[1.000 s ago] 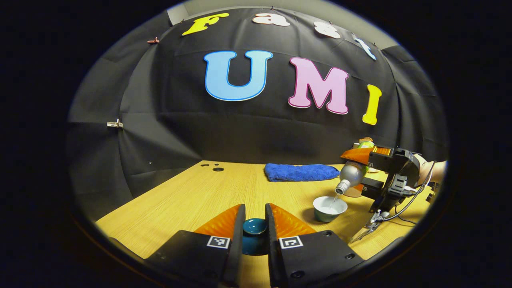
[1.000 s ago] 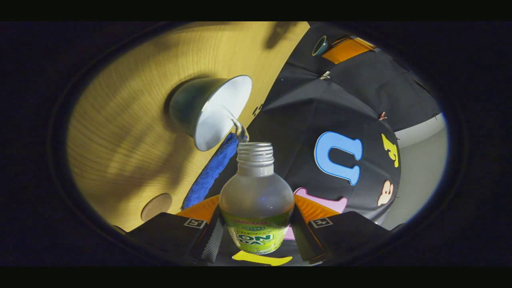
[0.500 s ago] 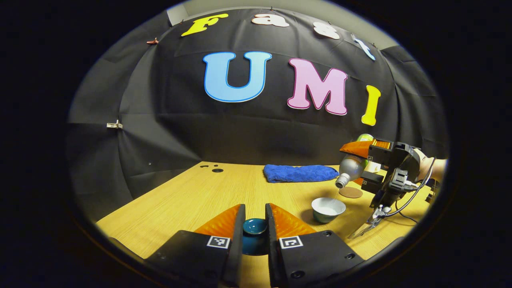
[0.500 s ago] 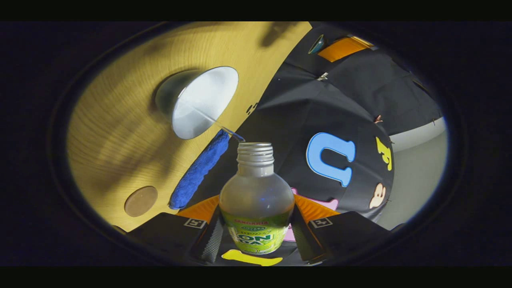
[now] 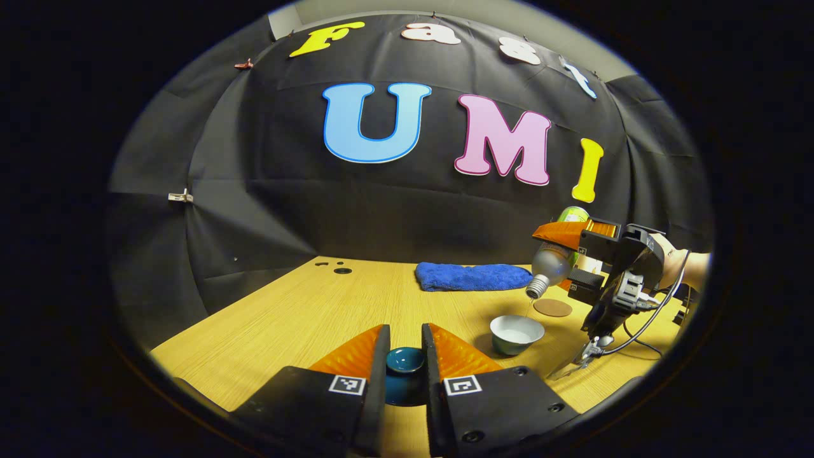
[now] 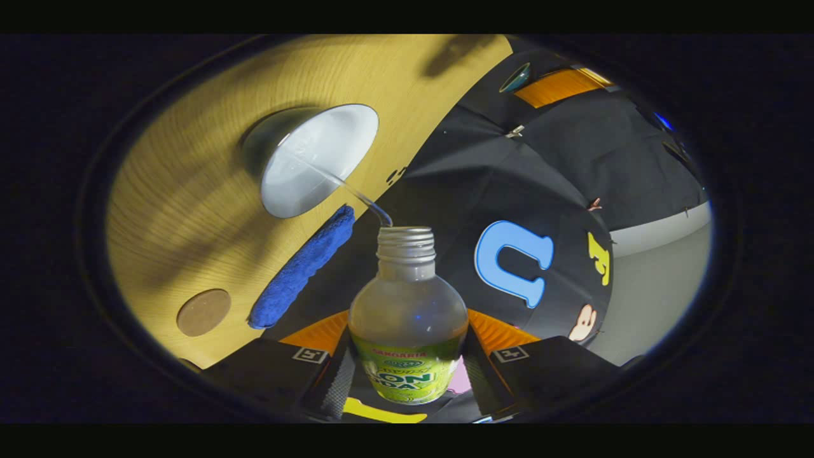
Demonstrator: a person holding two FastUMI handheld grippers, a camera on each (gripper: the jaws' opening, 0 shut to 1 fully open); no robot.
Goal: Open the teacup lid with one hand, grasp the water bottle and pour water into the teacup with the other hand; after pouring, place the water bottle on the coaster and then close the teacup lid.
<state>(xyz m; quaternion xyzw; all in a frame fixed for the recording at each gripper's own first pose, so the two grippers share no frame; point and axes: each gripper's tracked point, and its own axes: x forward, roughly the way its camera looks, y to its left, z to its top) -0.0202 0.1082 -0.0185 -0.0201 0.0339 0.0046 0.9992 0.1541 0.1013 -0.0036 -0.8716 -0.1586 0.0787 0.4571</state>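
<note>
The left gripper (image 5: 405,346) holds the teacup lid (image 5: 405,360), a dark teal piece, between its two fingers with both pressing on it, just above the wooden table (image 5: 305,318). Ahead of it and to its right stands the teacup (image 5: 516,333), pale inside and dark outside, uncovered and upright on the table. Above the cup and a little further right, the right gripper (image 5: 563,254) grips the water bottle (image 5: 550,264), which is tilted mouth-down towards the cup. A hand (image 5: 683,267) shows at the far right behind that gripper, and a cable hangs from it.

In the right gripper view the right gripper (image 6: 407,356) is clamped on the water bottle (image 6: 407,318) at its labelled lower body, one finger on each side, the open threaded neck pointing forward. A thin stream of water (image 6: 356,194) arcs from the bottle's mouth into the teacup (image 6: 315,159), which lies ahead and to the gripper's left; how full the cup is seems hard to judge from the glare inside it.

The round brown coaster (image 6: 203,312) lies bare on the table, low at the gripper's left, well apart from the bottle. A folded blue cloth (image 6: 299,270) lies between the coaster and the cup, closer to the bottle's neck. From the left gripper's side, the coaster (image 5: 552,308) sits just beyond the cup and the blue cloth (image 5: 474,277) lies further ahead by the wall.
</note>
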